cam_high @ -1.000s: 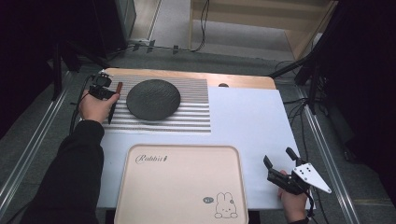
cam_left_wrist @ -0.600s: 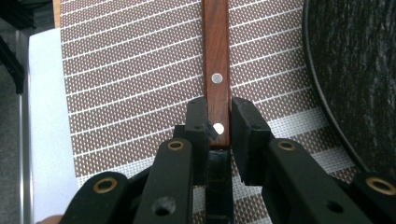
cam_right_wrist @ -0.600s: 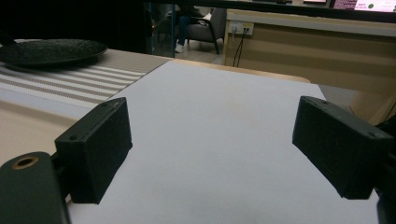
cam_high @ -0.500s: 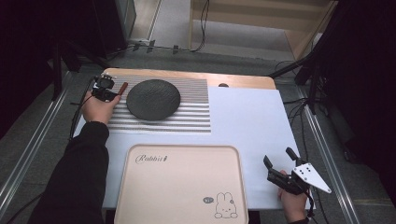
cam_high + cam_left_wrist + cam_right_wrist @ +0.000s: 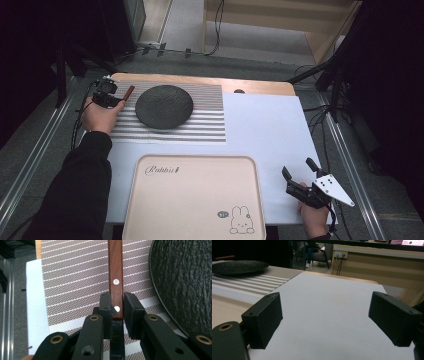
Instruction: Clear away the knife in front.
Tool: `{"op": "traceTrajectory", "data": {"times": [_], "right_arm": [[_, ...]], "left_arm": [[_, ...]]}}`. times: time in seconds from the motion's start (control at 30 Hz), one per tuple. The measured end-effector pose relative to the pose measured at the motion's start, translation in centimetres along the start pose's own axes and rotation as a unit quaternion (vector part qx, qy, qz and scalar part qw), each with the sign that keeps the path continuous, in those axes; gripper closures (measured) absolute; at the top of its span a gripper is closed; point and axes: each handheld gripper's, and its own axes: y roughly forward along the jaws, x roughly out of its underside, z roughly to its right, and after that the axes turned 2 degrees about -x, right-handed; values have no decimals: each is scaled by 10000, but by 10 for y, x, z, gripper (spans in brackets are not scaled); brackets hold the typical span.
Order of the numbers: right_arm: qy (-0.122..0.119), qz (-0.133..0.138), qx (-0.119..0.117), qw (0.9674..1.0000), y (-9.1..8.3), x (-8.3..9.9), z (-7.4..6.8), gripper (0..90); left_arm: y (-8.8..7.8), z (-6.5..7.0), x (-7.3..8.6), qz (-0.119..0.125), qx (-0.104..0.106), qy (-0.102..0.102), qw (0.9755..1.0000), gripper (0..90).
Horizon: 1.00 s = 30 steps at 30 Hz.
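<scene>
Wooden knife handle point(image 5: 115, 277), upper left of the high view beside the black plate point(image 5: 164, 106), is clamped in the left gripper point(image 5: 116, 307). Right gripper point(image 5: 325, 321), lower right, stands released, empty. Advice: lift level, avoiding the plate rim.

A round plate point(image 5: 164, 106) sits on a striped mat point(image 5: 200, 125) at the table's far left. A wooden handle point(image 5: 128, 92) lies just left of the plate, over the mat. A tray point(image 5: 195, 200) lies at the near edge, before the mat.
</scene>
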Motion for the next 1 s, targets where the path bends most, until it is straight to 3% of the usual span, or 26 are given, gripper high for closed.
{"op": "traceTrajectory", "data": {"times": [0.37,1.0], "right_arm": [[-18,-3,5,10000,0,0,0,101],[-20,-3,-8,10000,0,0,0,102]], "left_arm": [[-10,0,8,89,130,-63,9999,769],[-32,15,18,309,408,178,9985,769]]}}
